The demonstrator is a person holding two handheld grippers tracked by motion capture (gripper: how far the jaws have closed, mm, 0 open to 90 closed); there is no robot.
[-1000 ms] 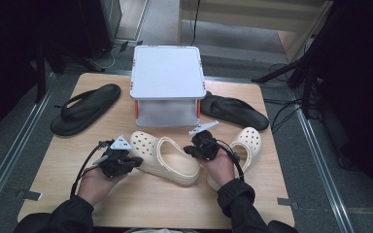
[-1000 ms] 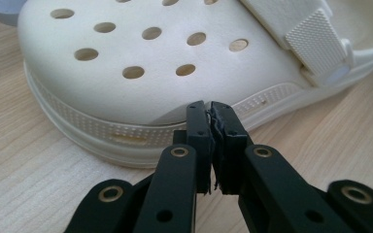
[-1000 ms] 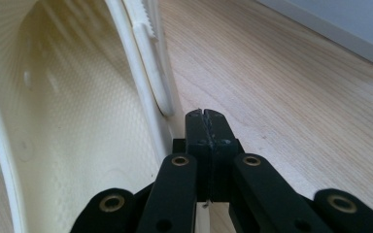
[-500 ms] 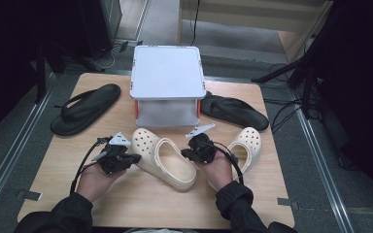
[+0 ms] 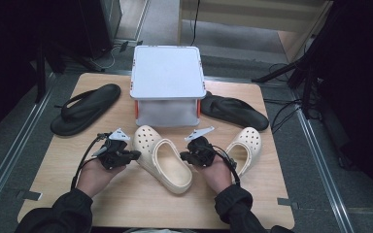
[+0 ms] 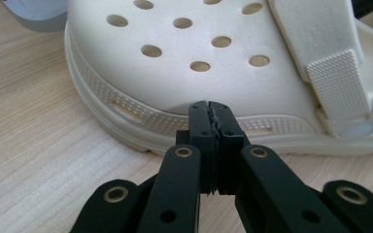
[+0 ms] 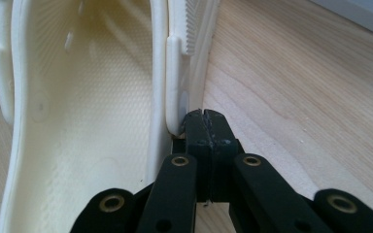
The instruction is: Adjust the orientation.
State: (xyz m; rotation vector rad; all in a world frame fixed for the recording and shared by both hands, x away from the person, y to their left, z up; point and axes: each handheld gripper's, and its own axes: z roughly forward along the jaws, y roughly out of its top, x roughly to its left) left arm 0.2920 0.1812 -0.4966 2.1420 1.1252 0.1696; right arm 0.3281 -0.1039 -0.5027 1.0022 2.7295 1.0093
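Observation:
A cream clog (image 5: 162, 158) lies aslant in the middle of the wooden table (image 5: 126, 204), toe toward the grey box. My left gripper (image 5: 132, 156) is at its left flank. In the left gripper view the gripper (image 6: 209, 108) is shut with nothing between the jaws, its tips against the clog's (image 6: 199, 53) side rim. My right gripper (image 5: 186, 156) is at the clog's right side. It (image 7: 205, 116) is also shut and empty, its tips pressed to the outer wall of the clog (image 7: 77, 121) by the strap. A second cream clog (image 5: 246, 145) lies to the right.
A grey lidded box (image 5: 167, 77) stands at the back centre. One black flip-flop (image 5: 85, 109) lies at the back left, another (image 5: 234, 111) at the back right beside the box. Bare wood stretches along the near edge.
The middle clog has turned a little, its heel end swinging toward the near edge. Both hands have shifted only slightly with it.

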